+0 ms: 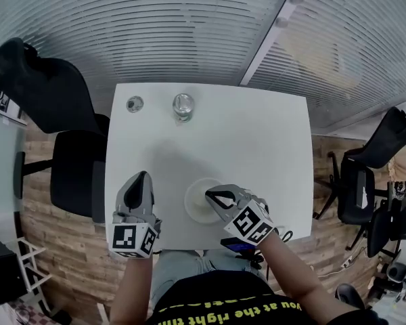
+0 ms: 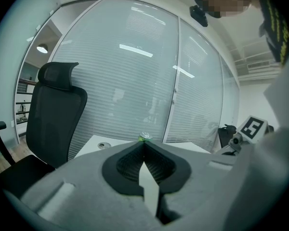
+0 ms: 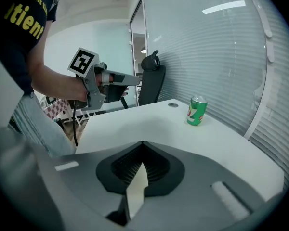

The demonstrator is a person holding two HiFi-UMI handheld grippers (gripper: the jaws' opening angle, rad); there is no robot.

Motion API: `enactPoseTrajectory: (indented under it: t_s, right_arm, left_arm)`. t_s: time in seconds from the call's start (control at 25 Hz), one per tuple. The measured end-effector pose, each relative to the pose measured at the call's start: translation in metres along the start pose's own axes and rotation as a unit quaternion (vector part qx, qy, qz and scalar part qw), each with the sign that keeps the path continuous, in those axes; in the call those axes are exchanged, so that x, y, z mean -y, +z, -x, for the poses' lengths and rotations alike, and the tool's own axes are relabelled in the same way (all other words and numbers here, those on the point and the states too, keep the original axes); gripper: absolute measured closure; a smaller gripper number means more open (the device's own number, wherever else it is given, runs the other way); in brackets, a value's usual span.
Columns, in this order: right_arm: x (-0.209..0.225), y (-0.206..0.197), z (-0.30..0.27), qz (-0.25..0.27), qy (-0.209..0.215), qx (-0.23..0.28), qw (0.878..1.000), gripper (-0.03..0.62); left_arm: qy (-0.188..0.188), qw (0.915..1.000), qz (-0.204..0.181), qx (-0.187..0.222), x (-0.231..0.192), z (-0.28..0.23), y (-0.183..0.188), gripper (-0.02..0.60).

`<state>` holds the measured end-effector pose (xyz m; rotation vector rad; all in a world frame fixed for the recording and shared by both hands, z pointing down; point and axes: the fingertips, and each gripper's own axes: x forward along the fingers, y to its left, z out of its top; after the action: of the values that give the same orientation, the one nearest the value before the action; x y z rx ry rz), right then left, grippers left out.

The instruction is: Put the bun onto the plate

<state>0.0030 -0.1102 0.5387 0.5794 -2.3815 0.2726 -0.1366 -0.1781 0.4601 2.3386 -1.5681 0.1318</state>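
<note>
White office table seen from above, set against a glass wall with slatted blinds, with black chairs on either side. A person stands at the near edge with a gripper in each hand. A pale round plate sits near that edge, within easy reach. The right gripper hangs over the plate's right side, its jaws pressed together with nothing between them. A cream-coloured mound on the plate, partly under that gripper, is probably the bun, which would mean it is already delivered, though this cannot be told for sure. The left gripper is also closed and empty, and waits just left of the plate, likely to keep clear. A green drinks can stands at the far edge, out of the way.
</note>
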Motion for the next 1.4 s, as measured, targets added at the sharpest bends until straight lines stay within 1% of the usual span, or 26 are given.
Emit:
enactPoseTrajectory:
  t_s: [0.2,0.32,0.56,0.68,0.88,1.04,1.12,1.28,1.4]
  right_arm:
    - [0.01,0.016,0.023,-0.014,-0.03,0.043,0.999,0.586]
    - [0.017,0.024,0.038,-0.008,-0.051,0.061,0.997,0.586]
    - [0.03,0.037,0.072,-0.017,-0.084,0.106,0.991,0.586]
    - [0.035,0.046,0.088,-0.01,-0.098,0.122,0.988,0.586]
    - [0.042,0.055,0.114,-0.032,-0.125,0.162,0.978,0.586]
    - [0.047,0.064,0.138,-0.048,-0.144,0.18,0.972,0.586]
    - [0.048,0.067,0.149,-0.053,-0.146,0.195,0.968,0.586]
    - [0.05,0.067,0.171,-0.084,-0.164,0.216,0.959,0.586]
    - [0.054,0.07,0.186,-0.091,-0.18,0.233,0.951,0.586]
  left_arm:
    - [-0.006,0.9999,-0.005,0.011,0.006,0.002,0.01,0.581]
    - [-0.004,0.9998,-0.008,0.016,0.007,0.005,0.016,0.581]
    - [-0.004,0.9994,-0.017,0.029,0.014,0.008,0.028,0.581]
    - [-0.001,0.9992,-0.02,0.035,0.015,0.011,0.035,0.581]
    - [0.006,0.9988,-0.023,0.042,0.012,0.023,0.042,0.581]
    - [0.009,0.9986,-0.026,0.045,0.011,0.029,0.045,0.581]
    - [0.011,0.9986,-0.025,0.045,0.01,0.032,0.045,0.581]
    - [0.013,0.9985,-0.025,0.047,0.01,0.037,0.046,0.581]
    - [0.015,0.9984,-0.027,0.048,0.01,0.04,0.048,0.581]
